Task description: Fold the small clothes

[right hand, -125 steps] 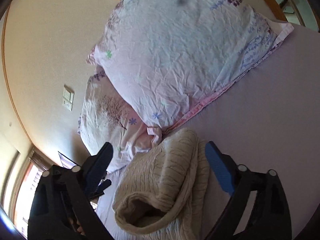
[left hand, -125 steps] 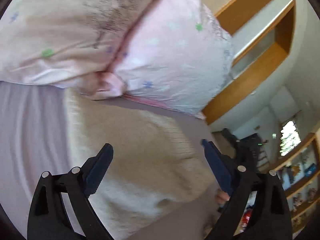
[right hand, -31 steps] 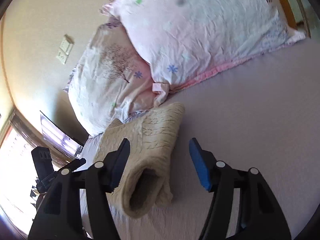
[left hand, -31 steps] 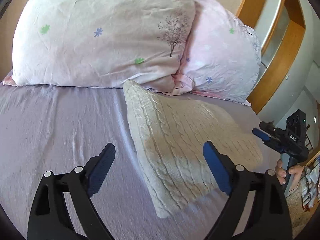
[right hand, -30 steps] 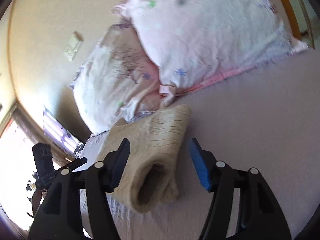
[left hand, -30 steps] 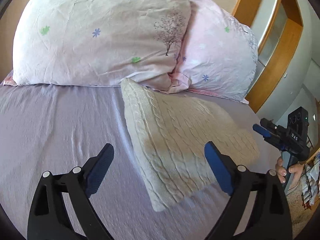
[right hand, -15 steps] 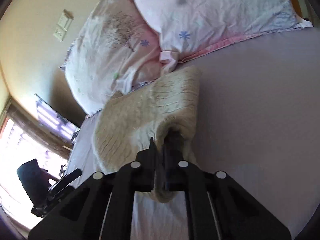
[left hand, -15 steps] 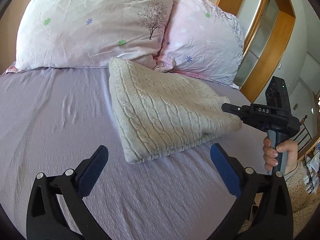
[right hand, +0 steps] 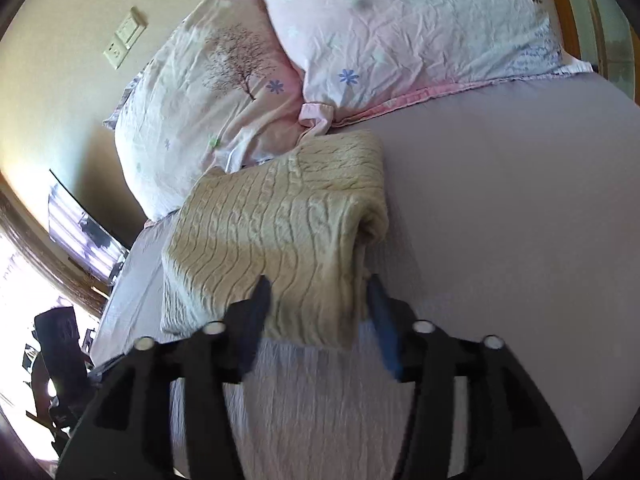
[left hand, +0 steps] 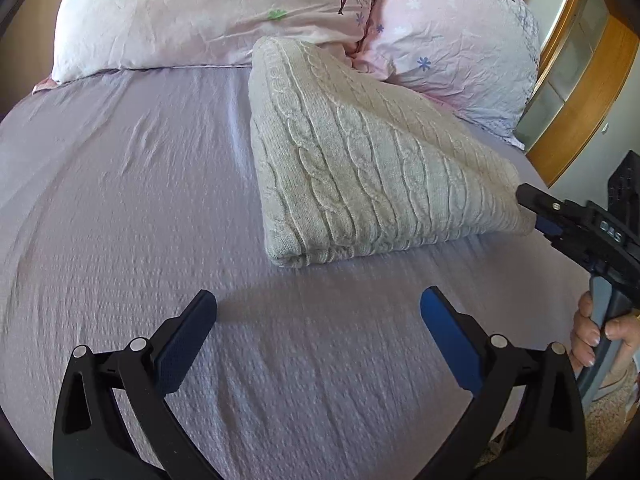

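A folded cream cable-knit sweater (left hand: 360, 168) lies on the lilac bed sheet (left hand: 132, 208), its far end touching the two floral pillows (left hand: 224, 8). The left gripper (left hand: 318, 326) hovers over bare sheet near the sweater's front corner, jaws spread wide and holding nothing. The right gripper (right hand: 318, 300) has its jaws partly apart around the sweater's near edge, the fingers blurred.

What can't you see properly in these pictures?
- Sweater: its near edge is hidden between the right tool's blurred fingers in the right wrist view, so I cannot tell whether they pinch it.
- Right tool in the left wrist view: its tips touch the sweater's corner, and the frame edge cuts off its body.
- Hand holding it: only the fingers show.
- Window area: washed out by glare.
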`<state>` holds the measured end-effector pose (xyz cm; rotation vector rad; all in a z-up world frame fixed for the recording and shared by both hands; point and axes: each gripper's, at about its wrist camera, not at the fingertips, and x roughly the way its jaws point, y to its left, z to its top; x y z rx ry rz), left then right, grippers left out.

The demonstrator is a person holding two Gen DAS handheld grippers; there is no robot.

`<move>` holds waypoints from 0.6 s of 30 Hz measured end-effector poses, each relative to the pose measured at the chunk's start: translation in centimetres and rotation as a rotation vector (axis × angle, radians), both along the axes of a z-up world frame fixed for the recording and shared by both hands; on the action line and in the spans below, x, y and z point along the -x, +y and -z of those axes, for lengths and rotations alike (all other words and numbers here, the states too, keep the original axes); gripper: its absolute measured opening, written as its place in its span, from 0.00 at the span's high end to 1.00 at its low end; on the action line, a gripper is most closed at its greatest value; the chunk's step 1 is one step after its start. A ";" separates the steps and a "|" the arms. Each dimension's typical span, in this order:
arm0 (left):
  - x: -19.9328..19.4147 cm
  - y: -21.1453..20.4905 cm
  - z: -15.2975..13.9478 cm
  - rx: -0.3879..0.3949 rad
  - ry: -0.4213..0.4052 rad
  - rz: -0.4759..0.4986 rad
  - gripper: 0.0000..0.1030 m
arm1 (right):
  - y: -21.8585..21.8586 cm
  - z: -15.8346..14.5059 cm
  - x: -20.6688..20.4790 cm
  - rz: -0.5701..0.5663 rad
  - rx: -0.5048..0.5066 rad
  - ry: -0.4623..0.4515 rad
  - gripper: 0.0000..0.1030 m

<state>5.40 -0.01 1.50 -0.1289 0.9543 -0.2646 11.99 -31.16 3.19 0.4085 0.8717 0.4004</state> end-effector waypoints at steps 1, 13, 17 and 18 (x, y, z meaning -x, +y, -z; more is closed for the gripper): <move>-0.1 -0.3 0.1 -0.026 0.006 -0.007 0.01 | 0.5 -0.2 0.7 -0.020 0.024 -0.012 0.33; -0.7 -2.3 0.6 -0.193 0.016 -0.041 0.01 | 6.6 1.8 2.8 -0.083 0.380 0.024 0.24; -0.7 -2.9 0.9 -0.249 0.006 -0.050 0.01 | 7.7 2.5 3.2 -0.073 0.471 0.020 0.16; -0.6 -2.9 0.9 -0.250 0.002 -0.055 0.01 | 7.8 2.6 3.3 -0.068 0.488 0.019 0.14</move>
